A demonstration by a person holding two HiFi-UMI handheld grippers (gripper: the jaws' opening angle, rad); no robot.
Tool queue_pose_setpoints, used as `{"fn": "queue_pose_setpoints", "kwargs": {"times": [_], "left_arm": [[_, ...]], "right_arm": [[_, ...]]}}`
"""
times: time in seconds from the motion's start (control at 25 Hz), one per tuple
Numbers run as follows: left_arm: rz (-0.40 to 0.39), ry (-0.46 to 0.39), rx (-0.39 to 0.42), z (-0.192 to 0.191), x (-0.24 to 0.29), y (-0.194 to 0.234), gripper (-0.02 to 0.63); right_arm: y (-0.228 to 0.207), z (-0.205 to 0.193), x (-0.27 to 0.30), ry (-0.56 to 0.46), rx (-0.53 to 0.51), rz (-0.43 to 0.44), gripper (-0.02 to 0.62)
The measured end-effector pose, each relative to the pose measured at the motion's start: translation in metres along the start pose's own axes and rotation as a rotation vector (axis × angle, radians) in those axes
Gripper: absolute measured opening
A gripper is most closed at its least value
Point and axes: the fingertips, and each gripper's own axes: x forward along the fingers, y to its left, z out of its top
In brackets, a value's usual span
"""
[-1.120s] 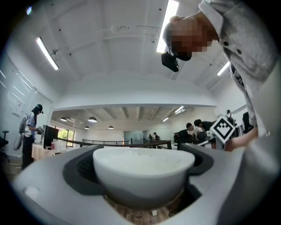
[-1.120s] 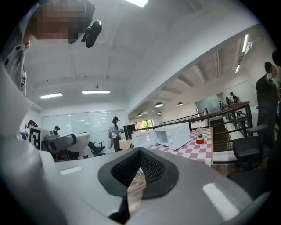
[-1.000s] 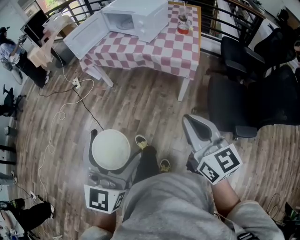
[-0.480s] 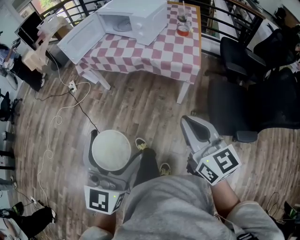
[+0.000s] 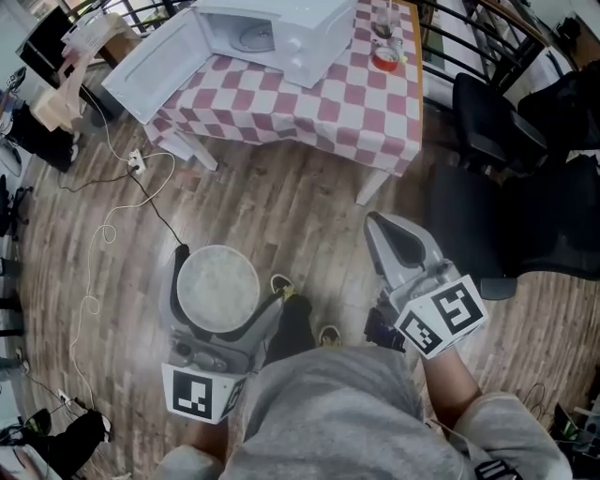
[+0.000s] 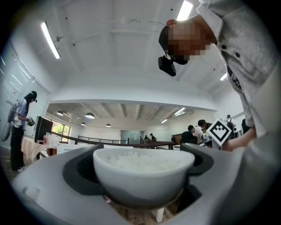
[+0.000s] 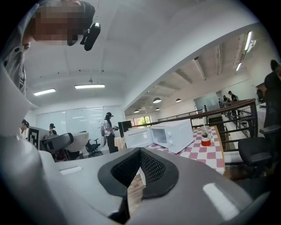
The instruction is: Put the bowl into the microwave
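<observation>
A white bowl (image 5: 217, 289) filled with rice sits between the jaws of my left gripper (image 5: 217, 274), which is shut on it above the wooden floor. In the left gripper view the bowl (image 6: 144, 174) fills the middle, a jaw on each side. My right gripper (image 5: 396, 242) is held level beside it to the right, shut with nothing in it; its jaws (image 7: 139, 169) meet with only a thin slit. The white microwave (image 5: 281, 28) stands on the far checked table (image 5: 328, 108), its door (image 5: 155, 66) swung open to the left. It also shows in the right gripper view as the microwave (image 7: 172, 134).
A red-lidded jar (image 5: 385, 58) and a glass stand right of the microwave. Black office chairs (image 5: 511, 187) crowd the right side. Cables (image 5: 103, 234) trail over the floor at left. The person's shoes (image 5: 283, 284) are just below the bowl. A railing runs behind the table.
The table and microwave have shifted right and sit lower in the head view. Both grippers hold about the same pose, the bowl still in the left one.
</observation>
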Motion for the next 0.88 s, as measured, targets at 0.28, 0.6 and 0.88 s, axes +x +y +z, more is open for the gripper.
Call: {"fn": "queue_pose_setpoints", "kwargs": {"times": [0.28, 0.6, 0.88], "left_arm": [[0.012, 0.004, -0.029, -0.008, 0.031, 0.049, 0.541], [0.022, 0.015, -0.043, -0.013, 0.051, 0.1, 0.541], [0.02, 0.013, -0.049, -0.019, 0.067, 0.14, 0.541]], "right_arm": [[-0.009, 0.01, 0.053, 0.034, -0.026, -0.007, -0.003], [-0.007, 0.017, 0.105, 0.05, -0.027, -0.009, -0.003], [0.0, 0.026, 0.148, 0.046, -0.037, -0.016, -0.002]]}}
